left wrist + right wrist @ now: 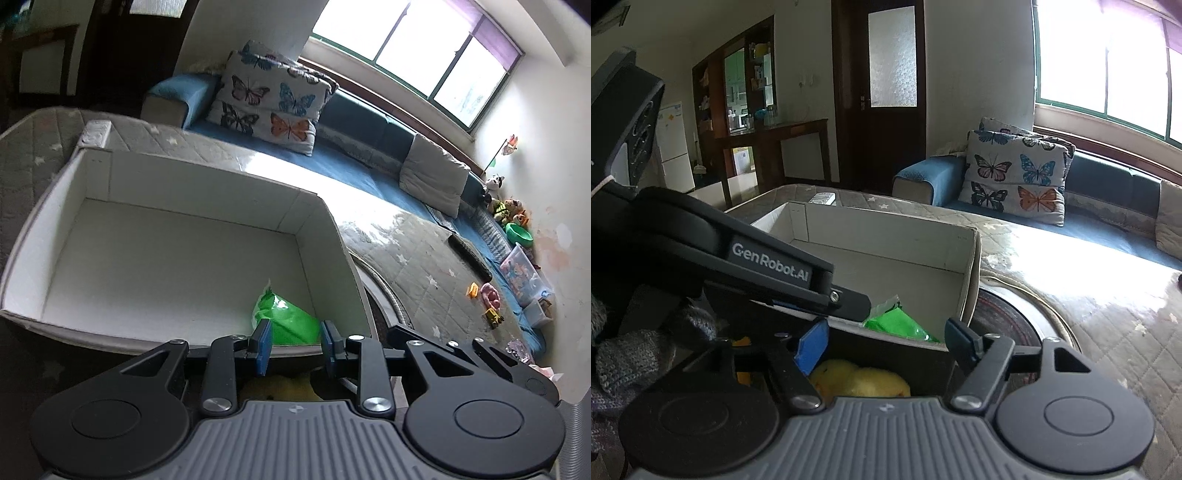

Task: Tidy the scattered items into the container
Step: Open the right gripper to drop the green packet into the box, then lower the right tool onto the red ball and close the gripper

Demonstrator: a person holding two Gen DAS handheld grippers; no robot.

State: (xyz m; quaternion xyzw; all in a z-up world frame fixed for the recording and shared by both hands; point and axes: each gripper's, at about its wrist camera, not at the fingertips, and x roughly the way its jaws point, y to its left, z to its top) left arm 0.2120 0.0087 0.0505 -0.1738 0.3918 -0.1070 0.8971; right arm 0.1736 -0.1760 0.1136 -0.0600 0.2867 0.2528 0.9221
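White cardboard box, rectangular, smooth flat walls, sits just ahead of the left gripper; jaws apart, nothing between them. Inside, at the near right corner, a crinkly glossy green packet. Right gripper spread wide, empty; soft fuzzy yellow toy lies below its fingers, outside the box. Quilted grey star-print cover under everything.

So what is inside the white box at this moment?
Inside the white box only a green packet lies, in the near right corner. The rest of the floor shows bare. The near wall and the left gripper cover the packet's lower part.
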